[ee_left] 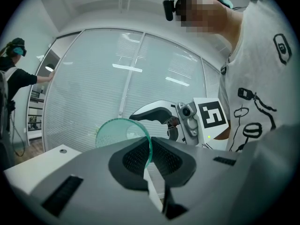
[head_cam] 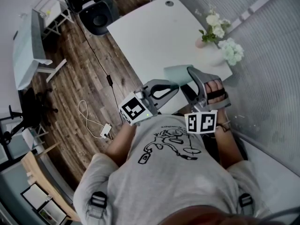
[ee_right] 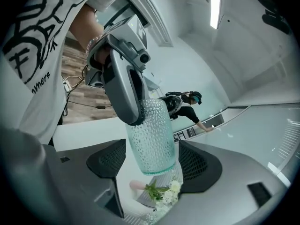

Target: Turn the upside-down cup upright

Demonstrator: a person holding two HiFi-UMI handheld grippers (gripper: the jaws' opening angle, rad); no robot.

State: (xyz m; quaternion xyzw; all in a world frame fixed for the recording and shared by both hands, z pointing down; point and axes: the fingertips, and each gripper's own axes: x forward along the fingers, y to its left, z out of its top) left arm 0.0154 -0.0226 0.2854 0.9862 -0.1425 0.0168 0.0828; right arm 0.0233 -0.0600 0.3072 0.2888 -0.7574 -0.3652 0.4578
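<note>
A teal dimpled glass cup point(head_cam: 177, 73) hangs in the air above the white table's point(head_cam: 150, 36) near edge. My left gripper point(head_cam: 174, 86) is shut on it: in the left gripper view the cup's point(ee_left: 119, 132) thin wall is pinched between the two pads at my left gripper point(ee_left: 149, 149). In the right gripper view the cup point(ee_right: 152, 139) hangs from the left gripper point(ee_right: 124, 88) with its thick end low. My right gripper point(ee_right: 152, 165) stands open around that end, a pad on each side and not pressing. The right gripper point(head_cam: 199, 76) is just right of the cup.
A vase of white flowers point(head_cam: 218, 29) stands at the table's right side, below the cup in the right gripper view point(ee_right: 161, 193). A glass wall runs along the right. An office chair point(head_cam: 96, 18) and cables point(head_cam: 89, 111) are on the wooden floor. Another person point(ee_left: 14, 74) stands far off.
</note>
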